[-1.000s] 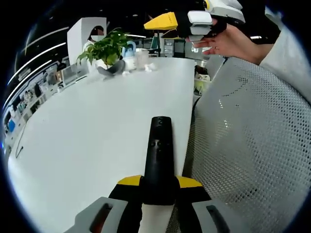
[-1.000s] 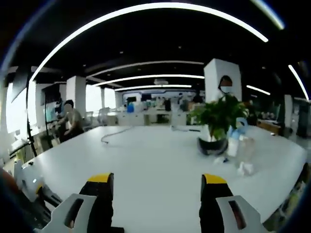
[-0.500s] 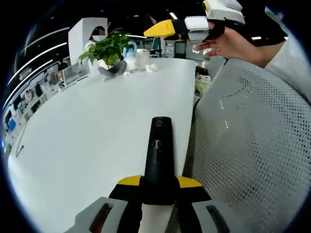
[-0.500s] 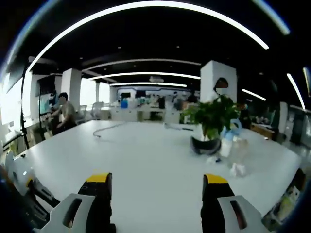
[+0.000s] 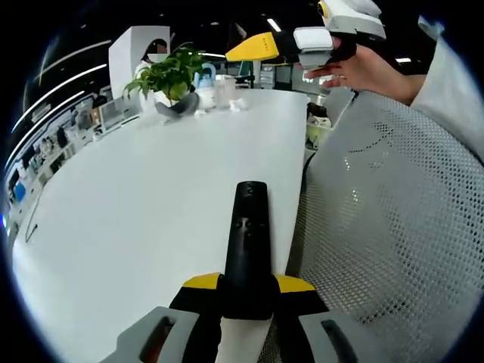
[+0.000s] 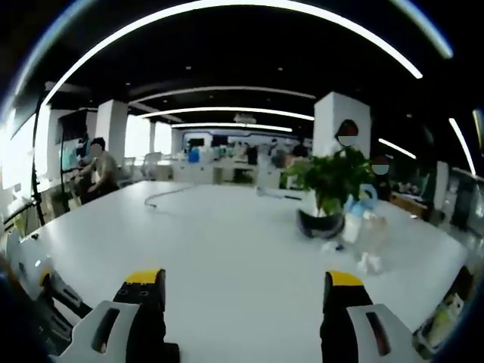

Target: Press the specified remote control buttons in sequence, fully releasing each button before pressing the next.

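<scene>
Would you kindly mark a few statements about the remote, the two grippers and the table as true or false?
1. The left gripper is shut on the black remote. True.
2. The right gripper holds the remote between its fingers. False: its fingers stand apart with nothing between them.
3. A potted plant stands on the white table. True.
4. The remote lies flat on the table, free of any gripper. False: it points forward from the left gripper's fingers, above the table edge.
5. In the left gripper view, the right gripper is raised in a hand near the top. True.
</scene>
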`<state>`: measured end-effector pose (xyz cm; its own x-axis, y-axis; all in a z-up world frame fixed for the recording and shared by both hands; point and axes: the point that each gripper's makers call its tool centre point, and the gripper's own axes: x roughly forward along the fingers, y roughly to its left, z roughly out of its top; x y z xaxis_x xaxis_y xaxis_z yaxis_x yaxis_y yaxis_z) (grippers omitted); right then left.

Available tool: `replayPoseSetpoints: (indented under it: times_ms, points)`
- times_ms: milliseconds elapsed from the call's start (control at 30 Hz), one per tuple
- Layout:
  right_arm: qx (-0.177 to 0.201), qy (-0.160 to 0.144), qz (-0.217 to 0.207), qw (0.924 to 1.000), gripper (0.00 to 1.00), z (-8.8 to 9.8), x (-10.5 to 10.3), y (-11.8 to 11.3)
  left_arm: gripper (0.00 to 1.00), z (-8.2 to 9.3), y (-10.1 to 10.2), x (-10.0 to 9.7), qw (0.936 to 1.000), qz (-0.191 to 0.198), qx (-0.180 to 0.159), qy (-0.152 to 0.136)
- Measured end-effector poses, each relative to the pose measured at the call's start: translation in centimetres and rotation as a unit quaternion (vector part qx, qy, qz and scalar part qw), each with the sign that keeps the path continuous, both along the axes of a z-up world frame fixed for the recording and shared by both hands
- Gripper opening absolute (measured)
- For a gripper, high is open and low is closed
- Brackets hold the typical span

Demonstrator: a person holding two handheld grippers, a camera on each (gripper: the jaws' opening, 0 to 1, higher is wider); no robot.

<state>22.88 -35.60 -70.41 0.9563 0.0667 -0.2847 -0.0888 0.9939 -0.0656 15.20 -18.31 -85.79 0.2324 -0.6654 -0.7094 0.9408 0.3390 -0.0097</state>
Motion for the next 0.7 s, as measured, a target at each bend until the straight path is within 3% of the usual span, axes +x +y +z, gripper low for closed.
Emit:
replayPoseSetpoints:
  times_ms: [400,600,700]
  points:
    - [0.016,0.019,0.047,0.9986,0.81,-0.6,-0.1,1.8,0.25,-0.2,0.5,0.6,0.9973,-0.031,0.064,0.019]
    - [0.0,0.039,0.072,0.9967,0.8,-1.4,-0.1,2.6,0.24,-0.2,0.7,1.1,0.995,-0.038,0.088,0.028]
    - [0.001,0.033,0.075,0.9967,0.82,-1.2,-0.1,2.5,0.24,-0.2,1.1,1.6,0.9931,-0.037,0.108,0.028]
